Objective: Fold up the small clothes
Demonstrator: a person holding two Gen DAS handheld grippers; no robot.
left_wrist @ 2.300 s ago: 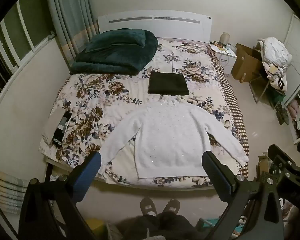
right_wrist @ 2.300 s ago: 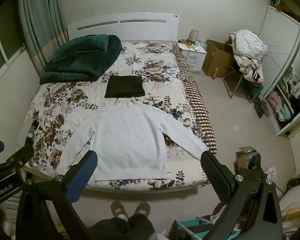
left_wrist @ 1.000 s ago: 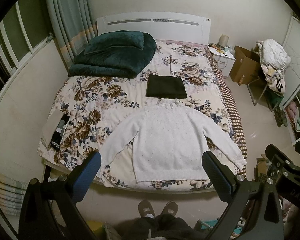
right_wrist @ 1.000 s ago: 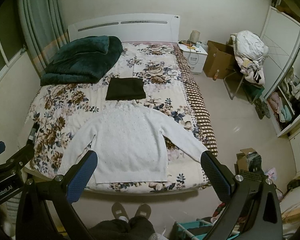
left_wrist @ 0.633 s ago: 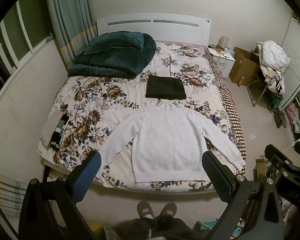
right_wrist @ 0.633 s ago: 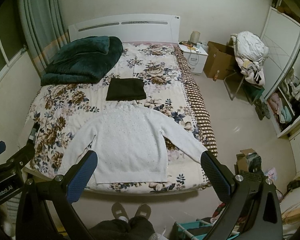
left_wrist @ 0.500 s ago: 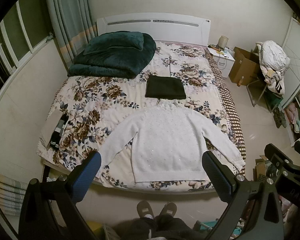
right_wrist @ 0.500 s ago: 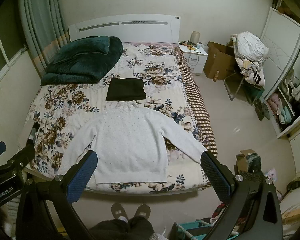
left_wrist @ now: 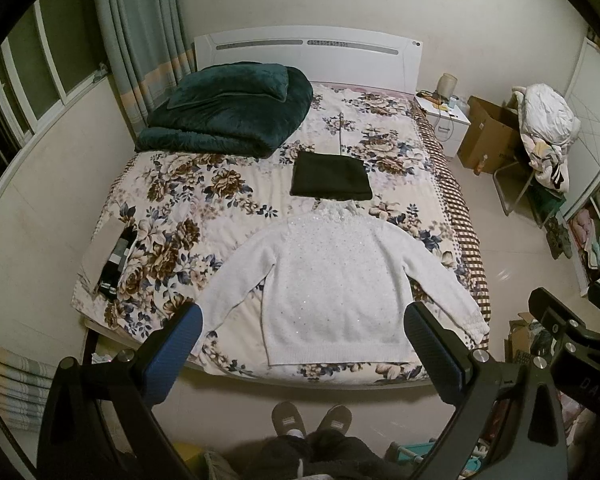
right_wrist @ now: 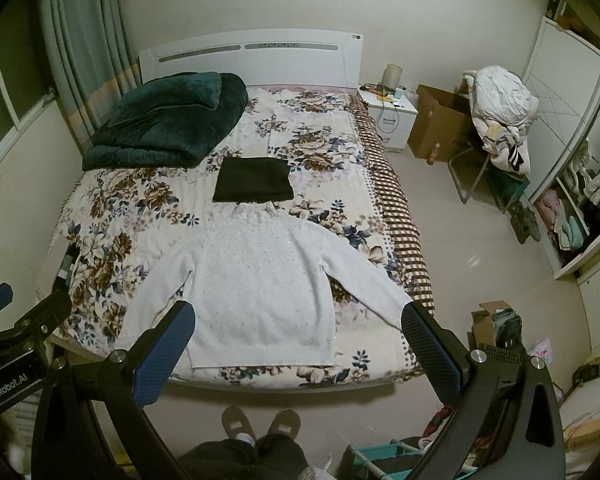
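A white sweater lies flat on the floral bed, hem toward me, both sleeves spread out; it also shows in the right wrist view. A folded dark garment lies just beyond its collar, also seen in the right wrist view. My left gripper is open and empty, held high above the foot of the bed. My right gripper is open and empty at the same height, to the right of the left one.
A dark green blanket is piled at the bed's head. Dark small items lie at the bed's left edge. A nightstand, cardboard box, chair with laundry and a wardrobe stand right. My slippered feet are below.
Both grippers have drifted slightly back and up from the bed, so the sweater appears a little smaller. Both jaws stay open and nothing on the bed has moved.
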